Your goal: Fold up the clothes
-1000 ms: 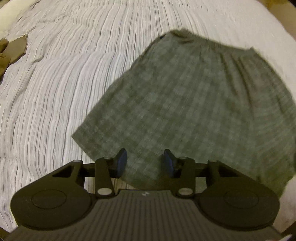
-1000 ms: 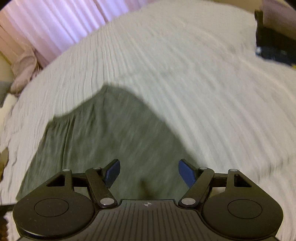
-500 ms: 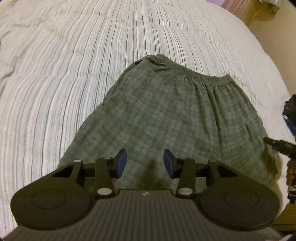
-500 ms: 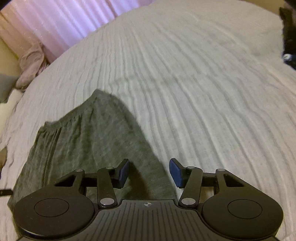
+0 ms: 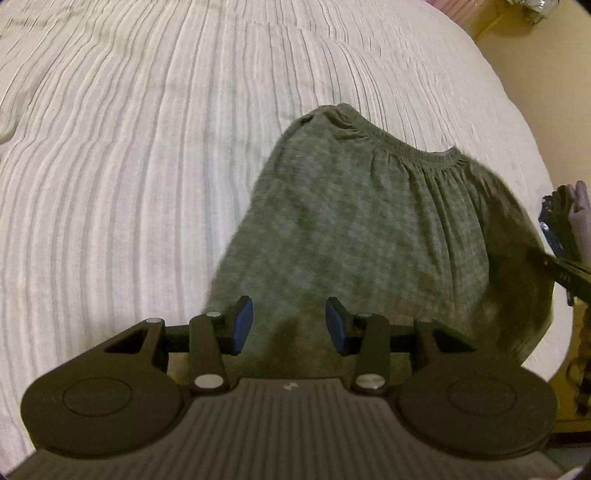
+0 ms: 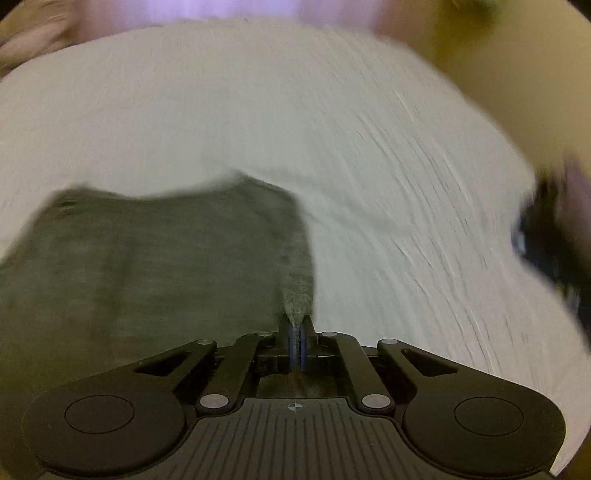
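Observation:
A grey-green checked pair of shorts [image 5: 362,229] lies on the white striped bedspread [image 5: 129,166], its elastic waistband [image 5: 410,147] at the far end. My left gripper [image 5: 289,325] hovers over the near hem with its blue pads apart and nothing pinched between them. In the blurred right wrist view, my right gripper [image 6: 296,334] is shut on the shorts [image 6: 147,266], pinching their right-hand edge, which rises in a taut ridge [image 6: 297,284] from the pads. The right gripper also shows at the right edge of the left wrist view as a dark bar [image 5: 569,273].
The bedspread [image 6: 369,147] spreads wide to the left and beyond the shorts. A pink curtain [image 6: 258,9] hangs behind the bed. The bed's right edge meets a tan floor [image 5: 535,74], and a dark object [image 6: 546,236] sits at the right side.
My right gripper went from wide open to shut on the shorts' right edge while swinging fast. My left gripper slid toward the shorts' left hem, jaws unchanged.

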The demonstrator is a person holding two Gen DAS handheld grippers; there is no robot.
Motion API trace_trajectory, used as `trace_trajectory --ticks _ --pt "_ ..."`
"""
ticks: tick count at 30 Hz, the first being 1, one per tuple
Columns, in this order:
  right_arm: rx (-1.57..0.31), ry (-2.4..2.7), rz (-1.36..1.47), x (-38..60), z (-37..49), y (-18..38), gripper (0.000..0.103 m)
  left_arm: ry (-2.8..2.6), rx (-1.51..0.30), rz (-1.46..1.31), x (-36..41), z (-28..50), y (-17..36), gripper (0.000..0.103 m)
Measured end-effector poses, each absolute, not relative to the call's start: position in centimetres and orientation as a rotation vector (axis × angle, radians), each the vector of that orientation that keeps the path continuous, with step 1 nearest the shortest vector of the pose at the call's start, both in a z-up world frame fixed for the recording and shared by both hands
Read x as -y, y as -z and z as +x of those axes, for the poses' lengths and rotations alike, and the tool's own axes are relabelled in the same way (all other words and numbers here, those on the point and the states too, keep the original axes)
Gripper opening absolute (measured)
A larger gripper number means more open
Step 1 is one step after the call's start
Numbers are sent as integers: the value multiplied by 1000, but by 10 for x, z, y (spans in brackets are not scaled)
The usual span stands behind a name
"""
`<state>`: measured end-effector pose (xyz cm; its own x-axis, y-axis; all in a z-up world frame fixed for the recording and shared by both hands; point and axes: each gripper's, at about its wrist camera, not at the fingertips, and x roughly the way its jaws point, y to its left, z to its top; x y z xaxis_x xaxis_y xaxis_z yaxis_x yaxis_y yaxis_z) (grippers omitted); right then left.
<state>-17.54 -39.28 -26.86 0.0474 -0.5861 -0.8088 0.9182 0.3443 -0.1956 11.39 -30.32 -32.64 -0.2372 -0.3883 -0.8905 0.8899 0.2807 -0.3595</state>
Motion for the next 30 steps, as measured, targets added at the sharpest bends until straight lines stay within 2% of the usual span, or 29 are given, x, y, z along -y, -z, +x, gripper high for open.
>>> trace_trajectory --ticks 4,7,11,12,13,14,15,20,30 --pt "-950 1011 364 321 -72 275 3 1326 -1316 525 290 138 323 38" --pt "-1038 890 434 289 -32 304 3 1329 -1321 536 281 149 323 38" --pt "-1027 869 537 274 -46 305 4 1339 -1332 552 276 152 330 38" --pt "-1020 884 554 275 -56 302 14 1340 -1338 559 276 151 333 38" --pt "-1000 914 567 276 -67 298 43 1347 -1347 560 278 148 335 38" --pt "-976 948 578 277 -78 293 60 1361 -1352 554 281 144 336 38" --pt "-952 981 590 278 -90 289 68 1374 -1356 549 283 140 338 38" --pt "-899 1141 730 295 -158 286 68 1448 -1397 493 309 119 341 38" --pt "-635 1377 1160 333 -271 296 68 1507 -1469 435 374 78 363 38"
